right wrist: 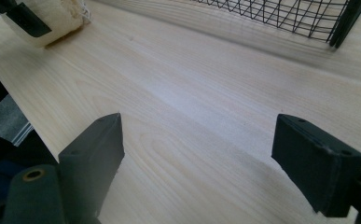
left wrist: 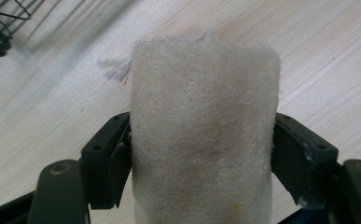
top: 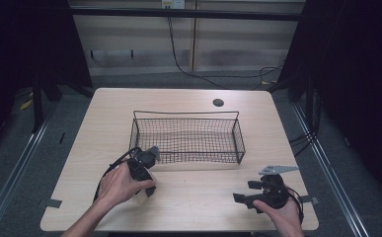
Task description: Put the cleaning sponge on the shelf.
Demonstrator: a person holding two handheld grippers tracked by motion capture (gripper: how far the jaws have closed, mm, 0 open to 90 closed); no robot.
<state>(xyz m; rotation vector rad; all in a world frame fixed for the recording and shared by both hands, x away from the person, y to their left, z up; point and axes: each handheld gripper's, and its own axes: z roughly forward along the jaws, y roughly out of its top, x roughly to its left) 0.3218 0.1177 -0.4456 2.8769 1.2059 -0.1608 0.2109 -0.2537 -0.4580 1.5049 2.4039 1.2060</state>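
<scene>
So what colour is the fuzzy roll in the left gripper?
Cream-white roll, clearest in the left gripper view.

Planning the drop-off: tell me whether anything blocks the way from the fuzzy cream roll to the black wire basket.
Nothing visible does. The left gripper clamps the fuzzy cream roll; bare wooden table lies up to the black wire basket.

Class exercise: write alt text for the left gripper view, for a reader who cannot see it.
A cream, fuzzy roll of cloth sits between the left gripper's two black jaws, which press on its sides. Beneath it is a pale wooden table, with a corner of a black wire basket at upper left.
</scene>
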